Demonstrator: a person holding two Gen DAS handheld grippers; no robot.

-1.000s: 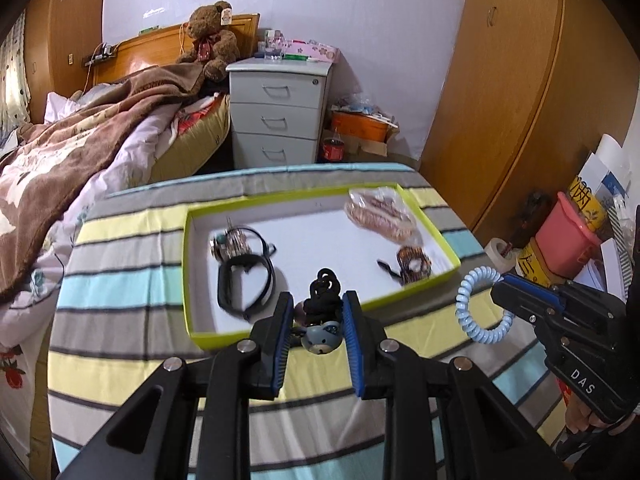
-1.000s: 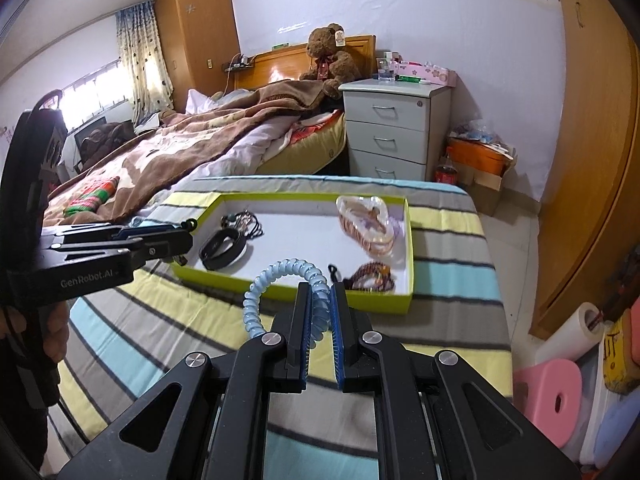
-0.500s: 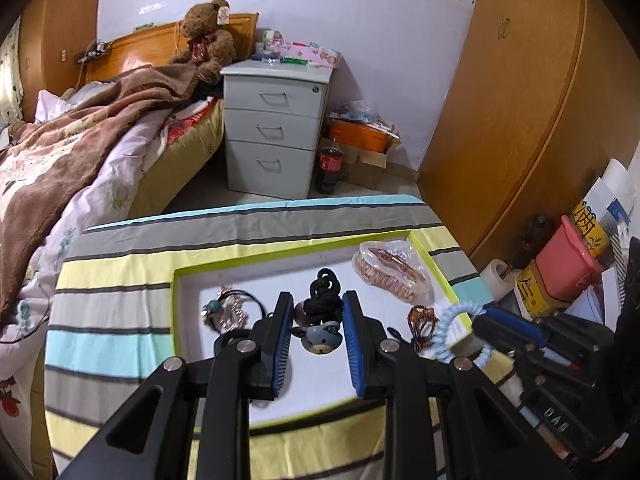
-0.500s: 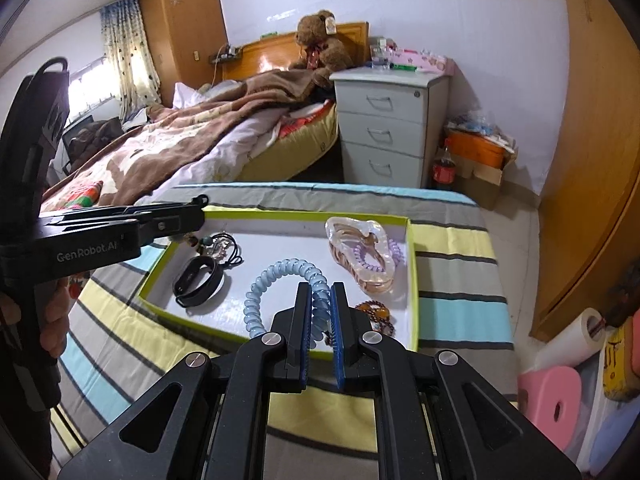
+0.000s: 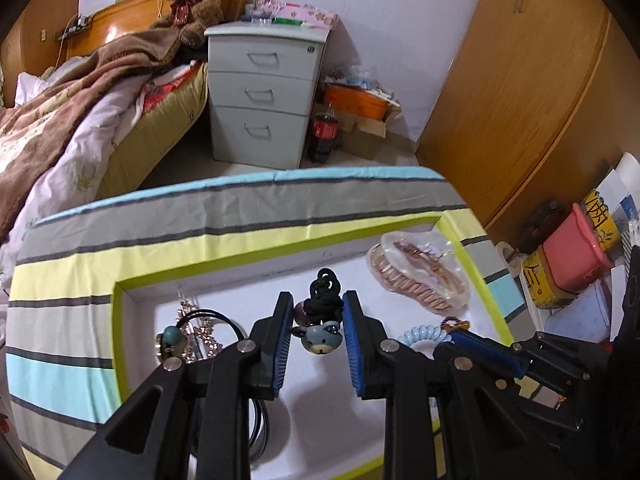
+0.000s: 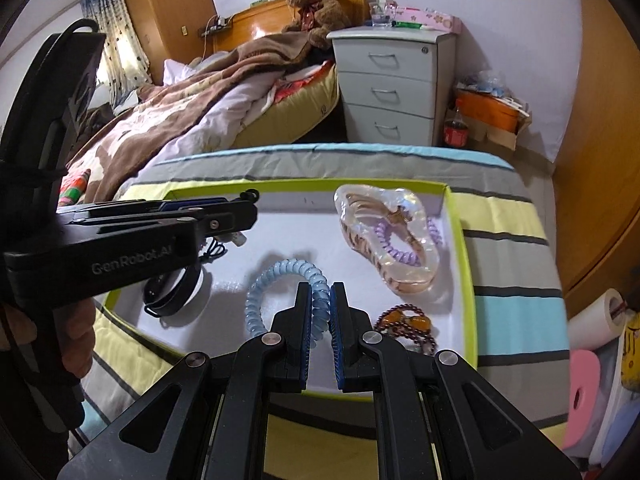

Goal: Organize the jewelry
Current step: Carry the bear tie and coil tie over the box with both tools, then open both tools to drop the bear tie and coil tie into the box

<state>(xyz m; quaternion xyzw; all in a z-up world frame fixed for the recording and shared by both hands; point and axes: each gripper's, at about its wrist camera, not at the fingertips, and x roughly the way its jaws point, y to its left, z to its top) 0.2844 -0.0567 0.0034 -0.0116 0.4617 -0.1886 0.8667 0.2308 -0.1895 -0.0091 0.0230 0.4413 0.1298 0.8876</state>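
Observation:
A shallow white tray with a lime-green rim (image 5: 256, 256) (image 6: 464, 240) lies on the striped cloth. My left gripper (image 5: 316, 320) is shut on a black hair tie with a grey bear charm (image 5: 320, 336) and holds it over the tray. My right gripper (image 6: 320, 296) is shut on a light blue spiral hair tie (image 6: 280, 276) over the tray's front middle; it also shows in the left wrist view (image 5: 420, 336). In the tray lie a clear-and-brown claw clip (image 6: 384, 236) around a purple spiral tie (image 6: 400, 248), a dark bead bracelet (image 6: 412, 324), a black band (image 6: 172, 292) and a beaded trinket (image 5: 176, 336).
The striped table cloth (image 5: 160, 224) ends at a far edge. Beyond stand a grey three-drawer nightstand (image 5: 264, 96), a bed with a brown blanket (image 5: 80, 96) and wooden wardrobe doors (image 5: 520, 100). Pink and yellow containers (image 5: 568, 256) sit on the floor to the right.
Both grippers have moved forward from in front of the tray to over it, each still holding its hair tie. The tray's contents have not moved.

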